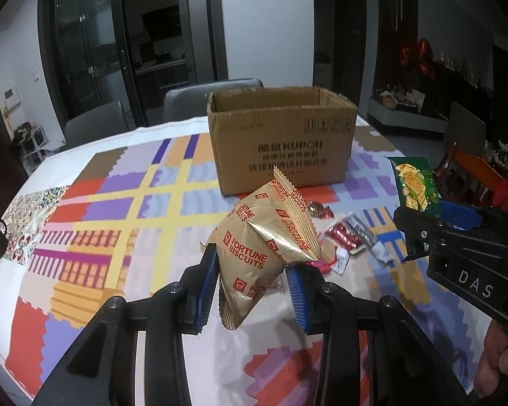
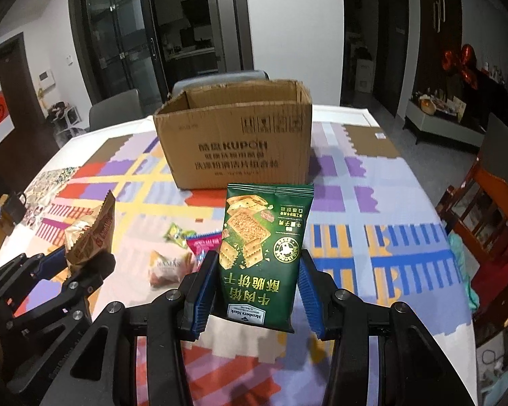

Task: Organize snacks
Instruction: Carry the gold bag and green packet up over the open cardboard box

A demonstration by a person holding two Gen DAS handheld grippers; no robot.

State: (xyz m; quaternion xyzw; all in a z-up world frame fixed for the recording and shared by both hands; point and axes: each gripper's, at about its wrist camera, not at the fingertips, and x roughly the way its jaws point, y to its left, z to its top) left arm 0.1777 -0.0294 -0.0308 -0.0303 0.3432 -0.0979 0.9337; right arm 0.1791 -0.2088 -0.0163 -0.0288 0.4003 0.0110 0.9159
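Left wrist view:
- L gripper [image 1: 254,287]: clamped on gold biscuit pack [image 1: 264,237], pack held off the cloth.
- Box [image 1: 281,142]: straight ahead & beyond the tips, open top up, long side facing; my guess, next move is forward + over the rim.
- Pack look: crinkly gold foil, red print, pointed end hanging below the pads.

Right wrist view:
- R gripper [image 2: 255,287]: gripping green cracker pack [image 2: 264,247] by its sides.
- Box [image 2: 233,142]: dead ahead, slightly left; both hands abt equally near.
- Pack: long axis upright, print upside down, flat & glossy.
- Loose snacks [image 2: 172,264]: on cloth, left of the tips.
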